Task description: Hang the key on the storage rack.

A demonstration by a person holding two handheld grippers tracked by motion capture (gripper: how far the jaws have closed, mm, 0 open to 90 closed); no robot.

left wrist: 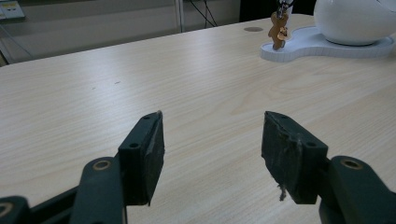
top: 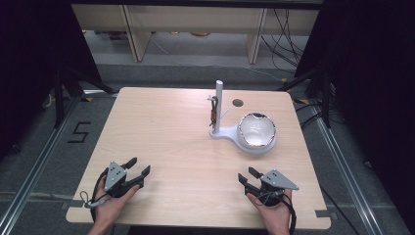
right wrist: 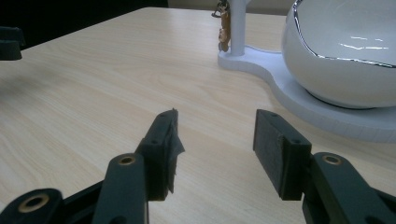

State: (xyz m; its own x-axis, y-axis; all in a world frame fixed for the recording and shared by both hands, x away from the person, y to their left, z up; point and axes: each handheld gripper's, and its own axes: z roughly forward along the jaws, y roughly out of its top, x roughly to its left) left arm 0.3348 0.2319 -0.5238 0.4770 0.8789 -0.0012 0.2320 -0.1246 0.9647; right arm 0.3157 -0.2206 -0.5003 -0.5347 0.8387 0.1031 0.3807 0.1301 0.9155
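White stand (top: 230, 133): flat base with upright post (top: 219, 105), far right part of the wooden table (top: 161, 142). White bowl (top: 256, 133) sits on the base; small brown keychain figure (top: 214, 113) hangs beside the post. Right gripper (top: 250, 177): near table edge, jaws spread, nothing between them, stand ahead and well apart. Left gripper (top: 137, 166): near left edge, jaws spread and empty, stand far off to their right.
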